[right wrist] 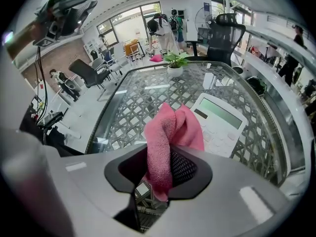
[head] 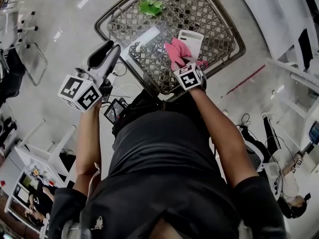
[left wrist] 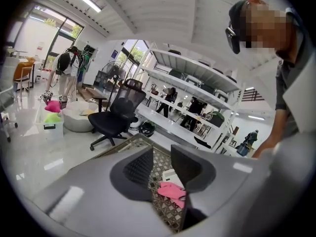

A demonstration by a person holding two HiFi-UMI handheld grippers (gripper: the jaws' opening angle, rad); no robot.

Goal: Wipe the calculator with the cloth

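On the lattice-patterned glass counter, at 12 o'clock from the person, the white calculator is laid flat. The pink cloth is gripped by the right tool, and the calculator's 8 o'clock corner is overlapped by it. The left tool is held open and empty near the counter's 9 o'clock rim.

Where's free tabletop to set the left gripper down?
Free: the glass left of the cloth, from the plant to the near rim of the table; a strip between the calculator and the right rim. Crowded: where the right gripper holds the cloth at the calculator.
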